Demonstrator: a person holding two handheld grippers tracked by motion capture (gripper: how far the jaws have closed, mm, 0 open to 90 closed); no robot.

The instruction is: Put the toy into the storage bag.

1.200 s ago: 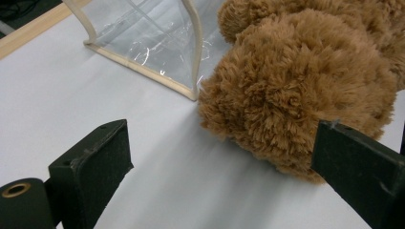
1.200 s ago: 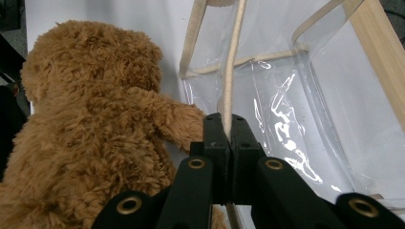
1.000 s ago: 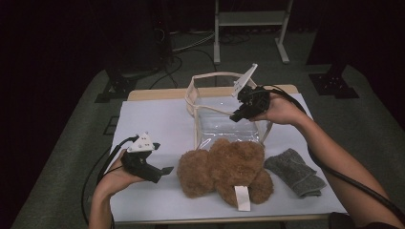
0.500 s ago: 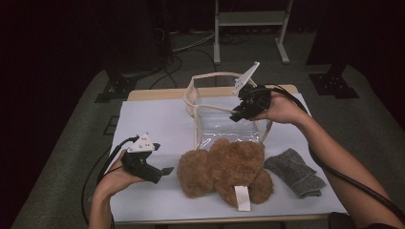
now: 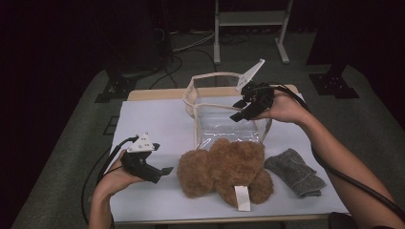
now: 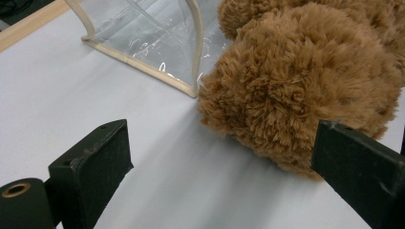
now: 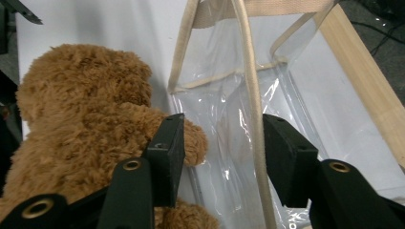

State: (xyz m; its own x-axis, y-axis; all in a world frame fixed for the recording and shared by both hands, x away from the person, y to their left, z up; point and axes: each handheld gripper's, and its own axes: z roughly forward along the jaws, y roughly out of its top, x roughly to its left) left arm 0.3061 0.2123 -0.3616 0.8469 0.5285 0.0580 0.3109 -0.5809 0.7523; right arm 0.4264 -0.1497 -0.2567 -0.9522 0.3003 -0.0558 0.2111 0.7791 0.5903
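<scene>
Clear plastic bag with beige trim (image 5: 224, 121) stands mid-counter, mouth up, touching fluffy brown teddy bear (image 5: 229, 167); bare white counter (image 5: 153, 124) to its left. Right hand-held gripper (image 5: 244, 110) has just been opening, jaws astride beige strap (image 7: 255, 124), not pinching; left hand-held gripper (image 5: 162, 172) wide apart, holding nothing, beside bear.

The bag (image 5: 224, 121) is clear, glossy, crinkled plastic edged in matt beige cloth tape, the teddy bear (image 5: 229, 167) at its 6 o'clock shaggy brown plush, the sock (image 5: 293, 171) grey ribbed knit, the bench (image 5: 157, 124) smooth matt white with a bare wood edge.
</scene>
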